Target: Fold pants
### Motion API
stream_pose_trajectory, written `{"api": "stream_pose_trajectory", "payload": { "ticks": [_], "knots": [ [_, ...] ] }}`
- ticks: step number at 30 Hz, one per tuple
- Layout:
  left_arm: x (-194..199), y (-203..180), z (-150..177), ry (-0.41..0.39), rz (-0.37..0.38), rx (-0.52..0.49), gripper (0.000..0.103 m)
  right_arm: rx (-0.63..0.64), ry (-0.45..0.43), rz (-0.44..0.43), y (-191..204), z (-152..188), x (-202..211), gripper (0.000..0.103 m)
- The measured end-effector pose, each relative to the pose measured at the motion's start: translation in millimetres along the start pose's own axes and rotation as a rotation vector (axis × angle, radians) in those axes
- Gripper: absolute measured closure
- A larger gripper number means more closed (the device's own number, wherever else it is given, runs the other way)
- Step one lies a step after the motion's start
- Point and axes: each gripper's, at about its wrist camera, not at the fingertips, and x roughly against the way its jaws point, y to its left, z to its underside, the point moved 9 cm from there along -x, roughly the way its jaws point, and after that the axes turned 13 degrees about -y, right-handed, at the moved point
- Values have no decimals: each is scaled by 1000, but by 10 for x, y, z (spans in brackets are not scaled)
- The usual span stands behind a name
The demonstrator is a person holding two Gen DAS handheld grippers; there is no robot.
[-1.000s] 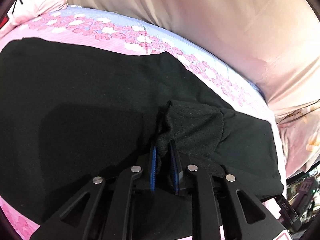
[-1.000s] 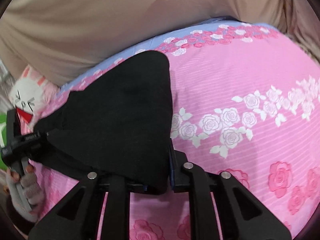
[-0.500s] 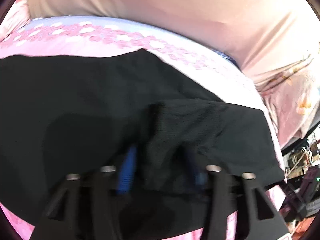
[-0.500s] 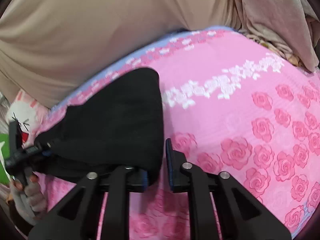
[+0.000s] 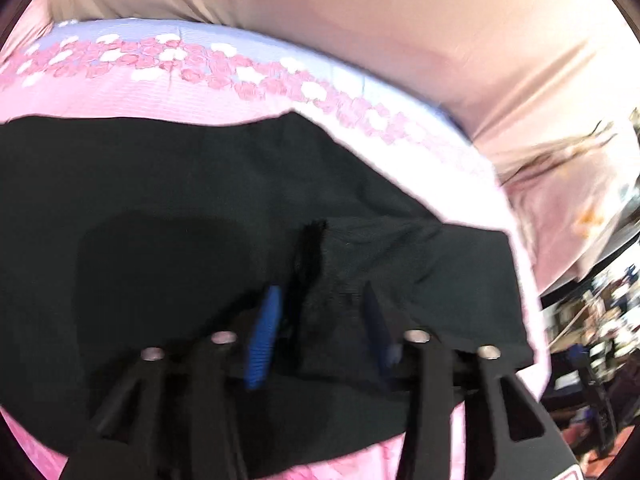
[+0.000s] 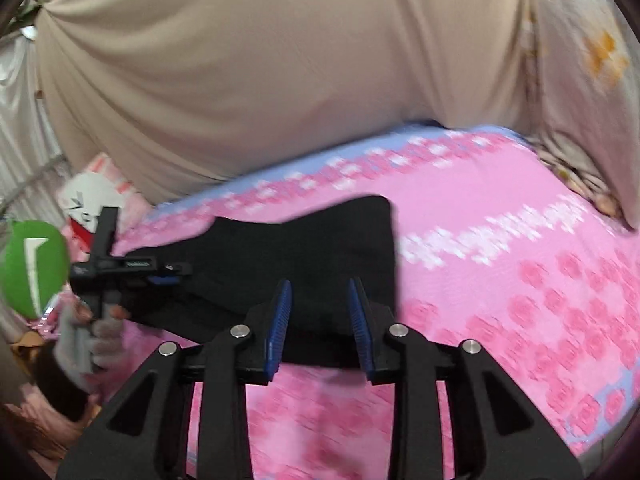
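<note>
Black pants [image 5: 168, 200] lie folded on a pink rose-print bed sheet [image 5: 132, 92]. In the left wrist view my left gripper [image 5: 320, 312] is open, its blue pads apart, with a bunched fold of the pants [image 5: 344, 264] lying loose between them. In the right wrist view my right gripper [image 6: 319, 304] is open and empty, just above the near edge of the pants [image 6: 320, 248]. The left gripper [image 6: 168, 272] also shows there at the pants' left end, held by a gloved hand.
A beige draped sheet [image 6: 260, 72] rises behind the bed. A floral pillow [image 6: 580, 80] sits at the right. A white rabbit plush [image 6: 90, 204] and a green round object [image 6: 32, 268] are at the left. Room clutter [image 5: 592, 320] lies past the bed's right edge.
Both grippers have opened and let go of the pants. The right gripper has drawn back and up from the pants' edge; the left has lifted slightly.
</note>
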Motion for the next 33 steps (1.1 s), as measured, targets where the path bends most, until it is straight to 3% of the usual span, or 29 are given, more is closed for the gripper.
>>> {"api": "stream_pose_trajectory", "payload": {
  "ticks": [1, 2, 4, 5, 7, 9, 12, 14, 17, 20, 22, 24, 26, 28, 29, 31, 33],
  "knots": [
    [64, -2, -28, -23, 2, 3, 58, 11, 28, -33, 87, 48, -147, 80],
    [135, 7, -55, -45, -8, -3, 56, 23, 109, -50, 128, 229, -413, 82],
    [319, 85, -116, -91, -47, -21, 49, 51, 283, 20, -16, 695, -847, 89],
    [393, 137, -152, -115, -73, -33, 46, 52, 292, 41, -84, 823, -956, 89],
    [581, 288, -212, -150, -131, -48, 41, 27, 284, 39, -36, 706, -890, 86],
    [828, 556, -248, -193, -219, -51, 37, -5, 213, -6, 104, 460, -791, 86],
    [1117, 1076, -286, -244, -302, 31, 32, 52, 233, -5, 208, 469, -951, 85],
    [1308, 1446, -259, -276, -312, 142, 32, 105, 328, 70, 143, 734, -1207, 85],
    [1519, 1928, -172, -318, -293, 335, 31, 78, 282, 57, 303, 642, -1224, 82],
    [1533, 2214, -121, -313, -297, 431, 31, 56, 224, -24, 636, 458, -1274, 82],
    [1445, 2315, -125, -300, -266, 490, 31, 84, 237, -49, 826, 473, -1397, 82],
    [1368, 2304, -168, -330, -242, 519, 22, 104, 295, -70, 954, 646, -1644, 82],
    [1271, 2251, -237, -331, -244, 524, 22, 118, 307, -47, 965, 813, -1786, 82],
    [1134, 2184, -302, -302, -215, 524, 44, 83, 295, -59, 959, 791, -1767, 82],
    [1105, 2164, -311, -283, -223, 512, 72, 34, 296, -72, 927, 765, -1742, 82],
    [1162, 2020, -434, -304, -234, 453, 84, -39, 286, -79, 842, 712, -1662, 74],
    [1349, 1678, -650, -365, -220, 341, 88, -81, 235, -58, 695, 596, -1546, 64]
  ]
}}
